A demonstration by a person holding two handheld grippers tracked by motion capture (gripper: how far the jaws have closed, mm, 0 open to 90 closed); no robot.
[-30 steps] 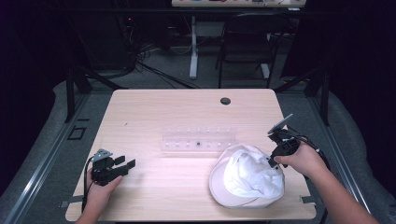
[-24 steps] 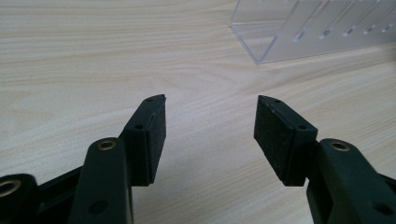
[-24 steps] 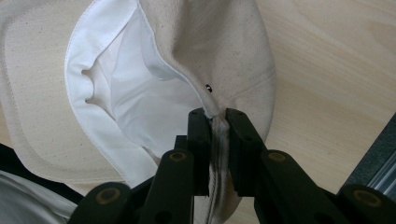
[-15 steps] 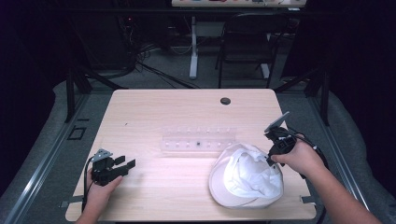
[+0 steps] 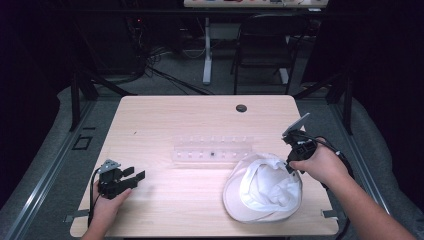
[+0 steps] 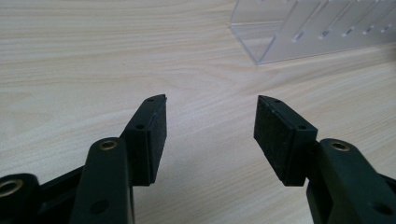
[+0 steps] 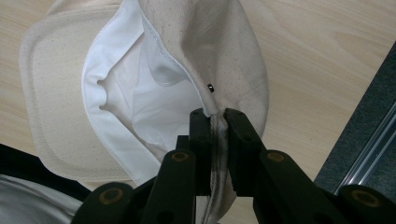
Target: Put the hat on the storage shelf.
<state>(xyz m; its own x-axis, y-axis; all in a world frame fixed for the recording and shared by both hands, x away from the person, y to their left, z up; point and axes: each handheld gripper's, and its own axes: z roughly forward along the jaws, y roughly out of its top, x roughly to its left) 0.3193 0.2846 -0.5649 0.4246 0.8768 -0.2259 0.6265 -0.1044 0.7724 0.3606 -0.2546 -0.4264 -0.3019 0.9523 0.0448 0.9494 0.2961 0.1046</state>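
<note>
High view first: the hat, cream outside and white inside, lies upside down near the counter's front right corner, lining up, its brim flat on the wood. Right hand-held gripper is at the hat's right edge, and it's got cloth! Its jaws have just been closing, and the right gripper view confirms the catch: the two black pads are pressed together on a fold of the hat's rim, cream fabric pinched between them at a seam, with a small dark eyelet just above the pinch. That side of the hat is pulled up off the wood while the brim on the far side lies on the counter. Over at the front left corner, the left hand-held gripper rests low, held in the person's left hand. Left gripper view shows its jaws spread wide, nothing between the pads, just bare wood grain. Ahead of them sits the end of a clear plastic rack; from above, that rack lies across the middle of the counter, just behind the hat and well apart from the left hand-held gripper. A small dark hole marks the counter near its far edge.
</note>
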